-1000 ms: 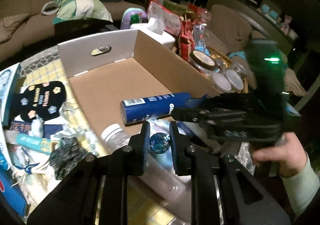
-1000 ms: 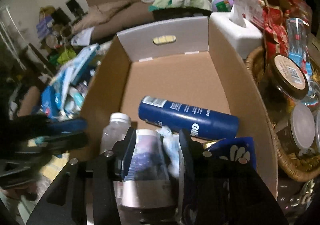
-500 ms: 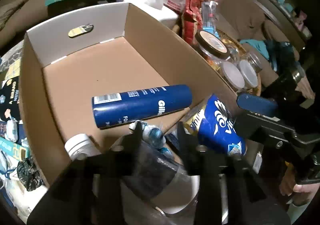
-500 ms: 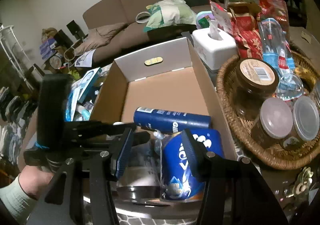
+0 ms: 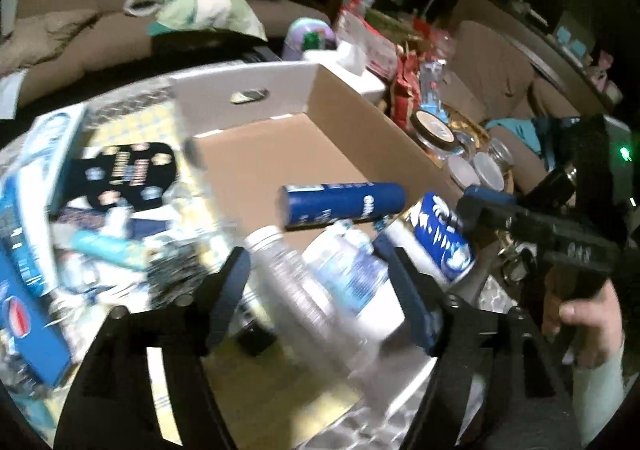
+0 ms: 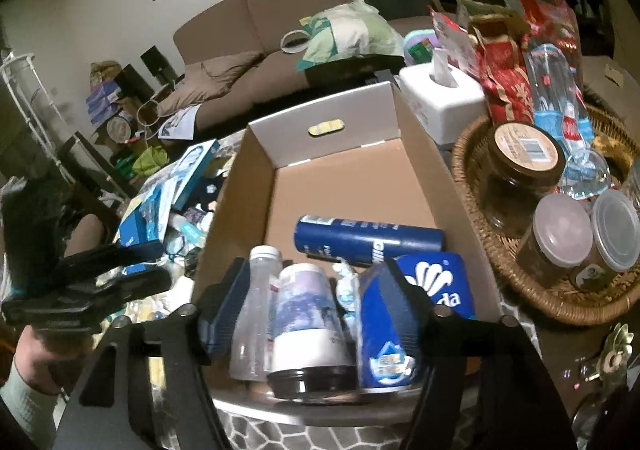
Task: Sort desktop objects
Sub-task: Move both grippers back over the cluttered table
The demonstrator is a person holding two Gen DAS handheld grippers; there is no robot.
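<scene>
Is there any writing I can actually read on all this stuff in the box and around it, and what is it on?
"da": end of a white word on the blue tissue pack in the cardboard box.
Blue can: white lettering runs along it, cut off and too blurred to read.
Brown jar lid in the wicker basket: barcode and small print, too small to read.
Bottle labels and the boxes left of the cardboard box: too blurred to read.
</scene>
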